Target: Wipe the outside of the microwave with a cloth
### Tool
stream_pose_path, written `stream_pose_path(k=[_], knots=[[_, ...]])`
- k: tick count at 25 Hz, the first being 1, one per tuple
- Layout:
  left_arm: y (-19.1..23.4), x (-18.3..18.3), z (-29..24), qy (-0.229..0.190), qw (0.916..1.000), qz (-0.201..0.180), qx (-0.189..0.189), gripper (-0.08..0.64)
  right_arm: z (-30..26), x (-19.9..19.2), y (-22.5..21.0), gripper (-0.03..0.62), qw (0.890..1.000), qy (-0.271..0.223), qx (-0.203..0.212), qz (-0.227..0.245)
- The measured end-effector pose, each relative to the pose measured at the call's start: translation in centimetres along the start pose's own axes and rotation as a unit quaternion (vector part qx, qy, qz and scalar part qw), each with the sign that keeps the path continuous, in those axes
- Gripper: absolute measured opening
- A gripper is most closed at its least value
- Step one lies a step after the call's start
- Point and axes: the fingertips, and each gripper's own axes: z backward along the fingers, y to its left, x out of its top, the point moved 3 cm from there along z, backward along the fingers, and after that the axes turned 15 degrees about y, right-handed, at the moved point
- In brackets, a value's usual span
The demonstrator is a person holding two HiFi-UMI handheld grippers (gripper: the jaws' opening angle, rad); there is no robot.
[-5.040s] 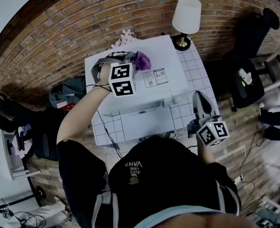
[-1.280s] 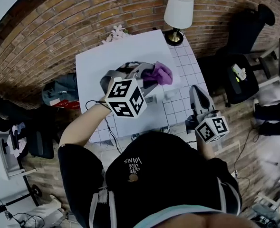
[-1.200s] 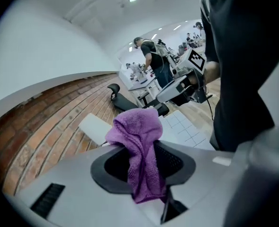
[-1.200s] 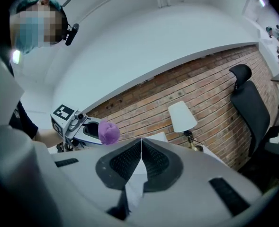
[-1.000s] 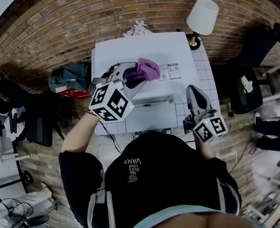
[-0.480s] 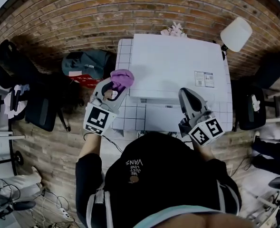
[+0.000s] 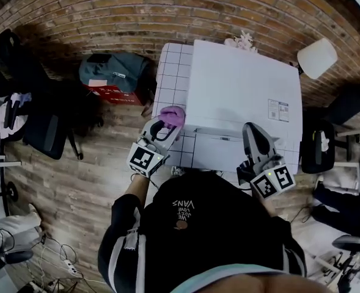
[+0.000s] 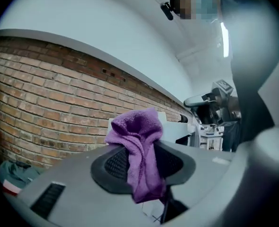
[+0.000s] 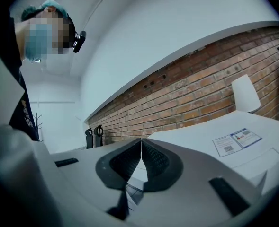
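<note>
As we look down in the head view, the left tool (image 7: 165, 121) holds a purple cloth (image 7: 173, 112) just beside the microwave's (image 7: 241, 90) front left corner, above the tabletop's (image 7: 170, 72) left edge. The right tool (image 7: 252, 130) hovers over the front edge. In the left gripper view, we see its jaws clamped on the purple cloth, which bunches above them, with a brick wall (image 8: 40, 112) behind. In the right gripper view, the jaws meet with nothing between them, and the microwave's sticker (image 9: 237, 141) lies to the right.
</note>
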Motion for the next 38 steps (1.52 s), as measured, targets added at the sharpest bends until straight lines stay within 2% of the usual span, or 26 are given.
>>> stream_pose_path(k=[2,11,25,29,33,38], knots=[[1.0,0.1,-1.0,-0.013,0.9999,0.007,0.001,0.141,0.4,0.0,-0.3,0.003,1.000,0.001,-0.015,-0.001],[7.2,2.6,-7.5,-0.033,0.9994,-0.007,0.000,0.141,1.5,-0.3,-1.4,0.003,0.998,0.005,-0.063,-0.010],[16.1,5.0,-17.5,-0.002,0.9997,-0.007,0.022,0.141,2.8,-1.3,-2.8,0.003,0.994,0.018,-0.106,-0.026],[16.7,5.3,-18.2,0.001,0.9997,-0.005,0.025,0.141,2.5,-1.4,-2.5,0.003,0.994,0.027,-0.101,-0.023],[15.7,4.7,-16.5,-0.004,0.9996,-0.004,0.029,0.141,1.9,-1.1,-2.0,0.003,0.996,0.031,-0.084,-0.014],[11.3,0.6,-11.4,0.001,0.9993,-0.025,0.027,0.140,0.6,-1.0,-1.2,0.003,0.998,0.038,-0.050,-0.005]])
